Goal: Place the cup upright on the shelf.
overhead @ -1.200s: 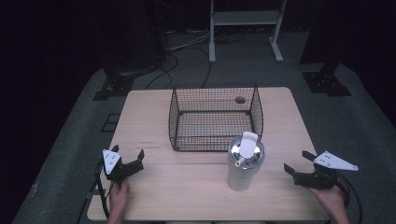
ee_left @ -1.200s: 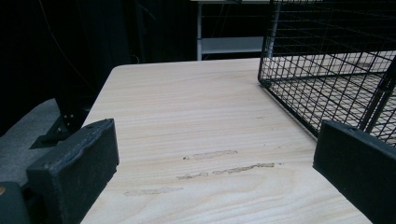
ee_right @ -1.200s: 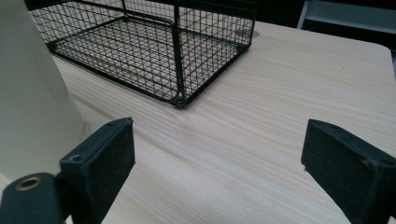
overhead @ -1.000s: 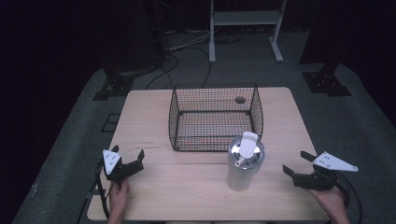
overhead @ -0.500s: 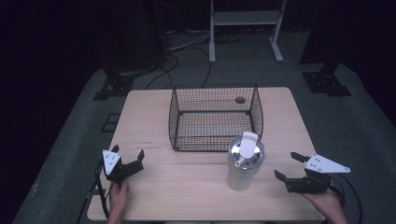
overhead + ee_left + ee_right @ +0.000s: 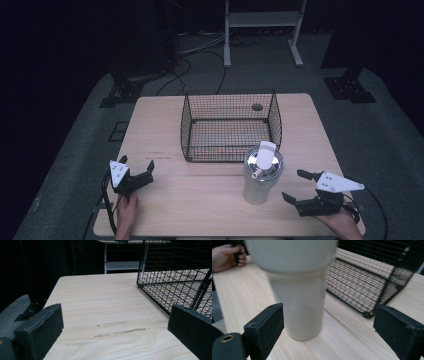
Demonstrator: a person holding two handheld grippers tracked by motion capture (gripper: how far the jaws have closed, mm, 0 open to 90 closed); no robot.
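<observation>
Cup (image 6: 261, 174) stands by the basket (image 6: 230, 125); the right gripper (image 6: 300, 189), jaws wide, looks ready to reach and squeeze it.

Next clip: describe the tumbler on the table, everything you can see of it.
The tumbler is a tall off-white cup that narrows toward its base, with a shiny metal-looking lid carrying a white flip tab and a spout. It stands upright on the wooden table, just in front of the wire basket, near its right front corner; whether the two touch cannot be told. Nothing grips it. The right gripper is open beside it on the right, jaws pointed at it; in the right gripper view its lower body sits between the jaws, untouched.
</observation>
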